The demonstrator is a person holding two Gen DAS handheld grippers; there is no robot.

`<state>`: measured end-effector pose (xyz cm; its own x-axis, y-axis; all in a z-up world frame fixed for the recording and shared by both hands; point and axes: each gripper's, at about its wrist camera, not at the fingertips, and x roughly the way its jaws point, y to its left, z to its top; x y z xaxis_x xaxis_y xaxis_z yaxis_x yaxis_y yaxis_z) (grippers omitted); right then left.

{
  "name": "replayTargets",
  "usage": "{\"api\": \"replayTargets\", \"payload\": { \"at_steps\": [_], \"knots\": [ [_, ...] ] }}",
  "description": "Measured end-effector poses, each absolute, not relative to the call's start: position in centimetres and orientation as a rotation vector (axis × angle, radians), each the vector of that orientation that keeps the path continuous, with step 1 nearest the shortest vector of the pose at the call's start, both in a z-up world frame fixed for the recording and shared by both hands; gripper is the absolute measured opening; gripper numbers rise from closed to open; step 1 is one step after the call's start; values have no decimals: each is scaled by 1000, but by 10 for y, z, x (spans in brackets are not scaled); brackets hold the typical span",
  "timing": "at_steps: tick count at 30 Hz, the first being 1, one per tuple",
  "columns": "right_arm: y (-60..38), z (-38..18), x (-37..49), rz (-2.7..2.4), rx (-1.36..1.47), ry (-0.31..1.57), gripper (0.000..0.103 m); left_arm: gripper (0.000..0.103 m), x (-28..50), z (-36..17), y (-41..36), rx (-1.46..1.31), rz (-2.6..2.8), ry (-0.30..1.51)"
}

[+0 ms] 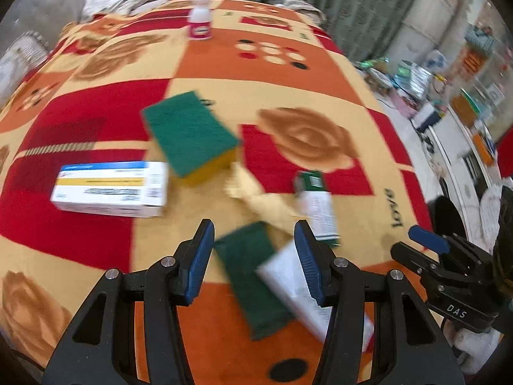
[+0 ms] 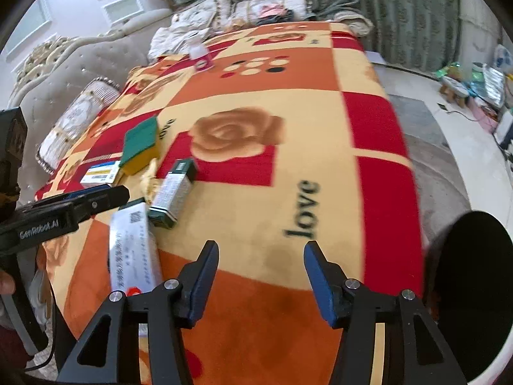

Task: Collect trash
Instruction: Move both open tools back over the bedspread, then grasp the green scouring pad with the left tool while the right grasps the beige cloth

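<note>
A big blanket (image 2: 256, 173) with roses covers the table. All the trash lies on it, and none looks picked up yet, so the job seems just begun.

At the near right, the right view shows a black bin (image 2: 474, 288). The left view shows only its dark edge.

In the middle, near to far, lie a white paper pack (image 1: 298, 285), a flat green pad (image 1: 253, 279), a green and white box (image 1: 315, 208), a blue and white box (image 1: 110, 189) and a sponge (image 1: 192, 134). Far away stands a small bottle (image 1: 200, 17).

The left gripper (image 1: 255, 243) is wide open right above the pad and holds nothing. The right gripper (image 2: 261, 266) is wide open too, over bare blanket.

Only the right view shows the sofa (image 2: 64, 73) on the left.
</note>
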<state>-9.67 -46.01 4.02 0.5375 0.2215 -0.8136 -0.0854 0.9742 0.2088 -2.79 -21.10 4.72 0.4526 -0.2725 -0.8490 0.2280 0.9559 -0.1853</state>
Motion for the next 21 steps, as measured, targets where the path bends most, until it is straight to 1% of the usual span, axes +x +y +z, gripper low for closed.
{"api": "replayTargets", "payload": {
  "at_steps": [7,14,15,16,17,18,21],
  "knots": [
    [-422,38,-67,258,131,998,53,50,-5,52,-166,-122,-241,1052],
    [-390,33,-27,323,178,994,52,51,25,54,-155,-172,-206,1054],
    [-385,32,-23,320,161,997,50,51,32,52,-155,-182,-201,1063],
    [-380,28,-18,308,132,1007,44,51,38,50,-157,-189,-200,1070],
    [-377,24,-14,300,119,1020,41,51,45,47,-158,-199,-197,1080],
    [-378,21,-13,302,122,1027,40,51,50,44,-160,-202,-194,1085],
    [-383,21,-16,331,144,1014,30,51,65,33,-171,-178,-181,1102]
  ]
}}
